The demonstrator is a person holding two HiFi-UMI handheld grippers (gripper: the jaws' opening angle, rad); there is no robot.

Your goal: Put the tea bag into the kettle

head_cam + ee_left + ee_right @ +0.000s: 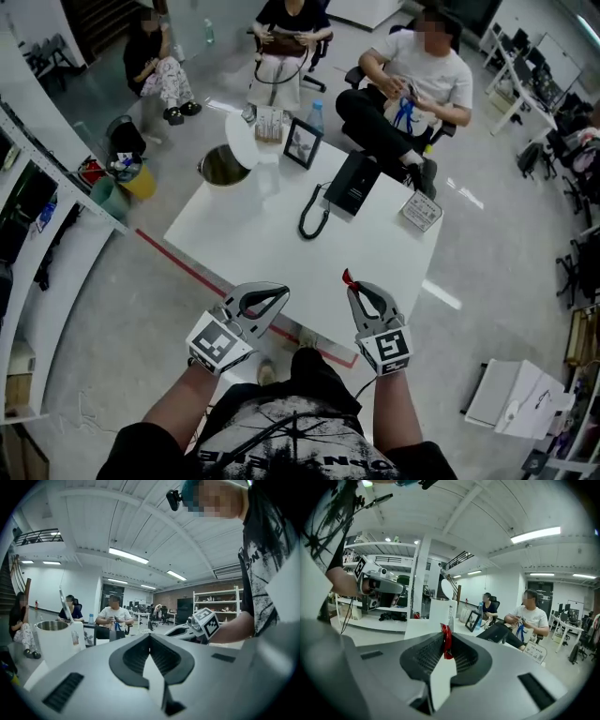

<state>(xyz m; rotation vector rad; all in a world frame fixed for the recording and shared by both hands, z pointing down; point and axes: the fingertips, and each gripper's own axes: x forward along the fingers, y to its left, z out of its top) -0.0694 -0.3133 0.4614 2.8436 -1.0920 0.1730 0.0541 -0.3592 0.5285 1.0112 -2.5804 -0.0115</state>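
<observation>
The right gripper [356, 286] pinches the red tea bag [447, 641] between nearly closed jaws — the left gripper [279, 294] is clenched, empty.

Open office: desk phone [352, 184], workstation desks [514, 89]

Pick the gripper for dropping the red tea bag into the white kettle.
Right. The right gripper is shut on the small red tea bag; the left gripper is shut, empty. The white open-lidded kettle stands across the table.
</observation>
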